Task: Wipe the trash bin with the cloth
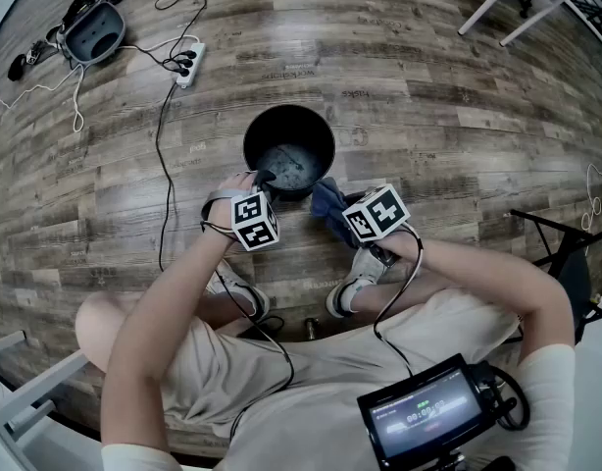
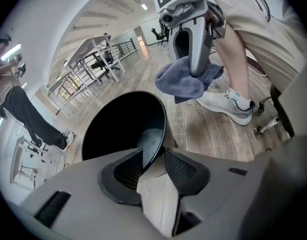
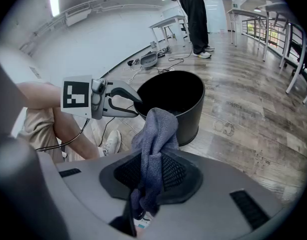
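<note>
Trash bin (image 1: 289,150) set on wood floor (image 1: 428,86) | rim clamped by left gripper (image 2: 151,156) | blue-grey cloth (image 3: 156,134) pinched in right gripper (image 3: 151,170), held just beside bin wall

We see a grey-brown wood-plank floor (image 1: 428,86) running to a plain white wall (image 3: 93,39). White tables (image 3: 167,22) stand far along it, a power strip (image 1: 190,64) lies far left, and ceiling strip lights (image 3: 53,0) glow overhead.
</note>
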Motion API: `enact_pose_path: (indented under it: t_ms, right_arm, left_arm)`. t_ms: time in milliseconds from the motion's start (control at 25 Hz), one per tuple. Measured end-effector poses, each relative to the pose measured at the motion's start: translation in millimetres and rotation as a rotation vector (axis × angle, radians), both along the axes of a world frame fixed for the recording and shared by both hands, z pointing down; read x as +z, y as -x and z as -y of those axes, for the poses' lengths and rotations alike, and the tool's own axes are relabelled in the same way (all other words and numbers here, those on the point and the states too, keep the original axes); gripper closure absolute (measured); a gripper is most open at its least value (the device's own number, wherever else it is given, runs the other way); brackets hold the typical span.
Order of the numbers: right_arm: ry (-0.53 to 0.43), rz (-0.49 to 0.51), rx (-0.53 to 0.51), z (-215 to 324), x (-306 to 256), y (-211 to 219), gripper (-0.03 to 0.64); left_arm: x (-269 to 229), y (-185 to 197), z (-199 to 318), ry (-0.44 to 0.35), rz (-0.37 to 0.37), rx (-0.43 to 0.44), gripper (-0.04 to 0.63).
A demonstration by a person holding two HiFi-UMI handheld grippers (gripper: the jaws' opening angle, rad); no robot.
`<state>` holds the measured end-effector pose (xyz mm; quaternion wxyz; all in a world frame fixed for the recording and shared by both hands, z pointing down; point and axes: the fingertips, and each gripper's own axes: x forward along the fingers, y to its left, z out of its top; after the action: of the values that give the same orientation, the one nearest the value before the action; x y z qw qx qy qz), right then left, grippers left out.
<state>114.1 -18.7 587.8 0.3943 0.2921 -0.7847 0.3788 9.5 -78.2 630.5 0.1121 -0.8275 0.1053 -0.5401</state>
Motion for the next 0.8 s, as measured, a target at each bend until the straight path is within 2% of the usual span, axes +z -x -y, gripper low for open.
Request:
enact_pose_path:
  t_ms: [240, 440, 800]
  right_arm:
    - [-0.013, 0.019, -0.01, 5.0, 10.8, 17.6, 0.537]
    - [-0.032, 0.038, 0.0, 15.3, 19.7, 35.2, 0.537]
    - [-0.065, 0.057, 0.023, 33.1, 35.6, 46.4, 0.537]
  left_arm:
    - [3.6, -3.1, 2.1, 0.0, 0.012, 0.012, 0.457]
    - [6.3, -4.5, 0.3, -0.03, 0.034, 0.043, 0.459]
    - [9.4, -8.5, -0.7, -0.004, 0.033, 0.078, 0.459]
